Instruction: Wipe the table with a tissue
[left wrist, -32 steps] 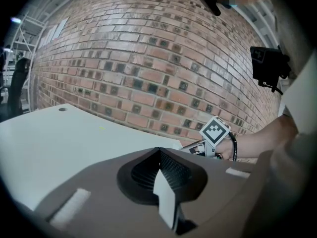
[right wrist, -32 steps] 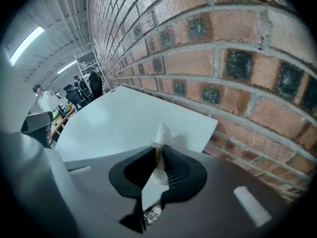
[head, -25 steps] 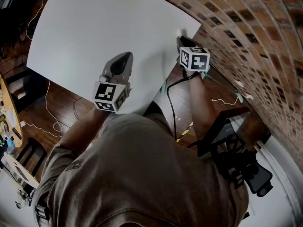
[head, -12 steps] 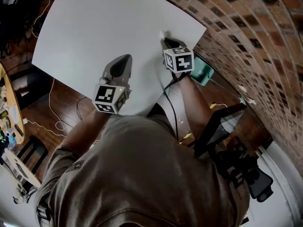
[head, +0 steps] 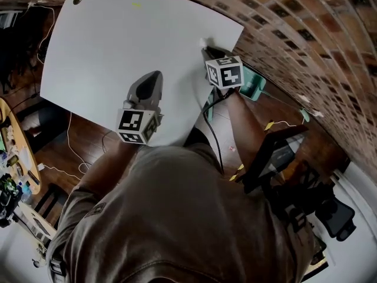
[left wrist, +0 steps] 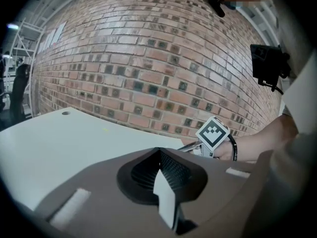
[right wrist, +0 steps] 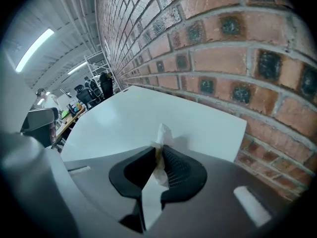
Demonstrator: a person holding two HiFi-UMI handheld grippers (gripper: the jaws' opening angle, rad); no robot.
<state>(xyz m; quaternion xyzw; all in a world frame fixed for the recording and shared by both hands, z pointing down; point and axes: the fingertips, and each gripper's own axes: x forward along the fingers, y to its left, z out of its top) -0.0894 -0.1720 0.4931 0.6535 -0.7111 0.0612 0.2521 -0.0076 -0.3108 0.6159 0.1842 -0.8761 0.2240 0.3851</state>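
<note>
Tissue [right wrist: 162,133] is pinched between the jaws of the right gripper [head: 207,49], with a tuft poking out past the tips, at the right edge of the table [head: 118,46] beside the brick wall [head: 283,16]. Nearly all the white top lies leftward of it; a leftward stroke is judged likely. Left gripper [head: 154,79], jaws pressed together on nothing, is held over the near edge, well apart from the tissue

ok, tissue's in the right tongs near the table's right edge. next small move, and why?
Probably press the right tongs down and drag the tissue leftward across the table. They are shut on the tissue, its tip poking past them, near the right edge by the brick wall, so nearly all the white top lies to the left.
</note>
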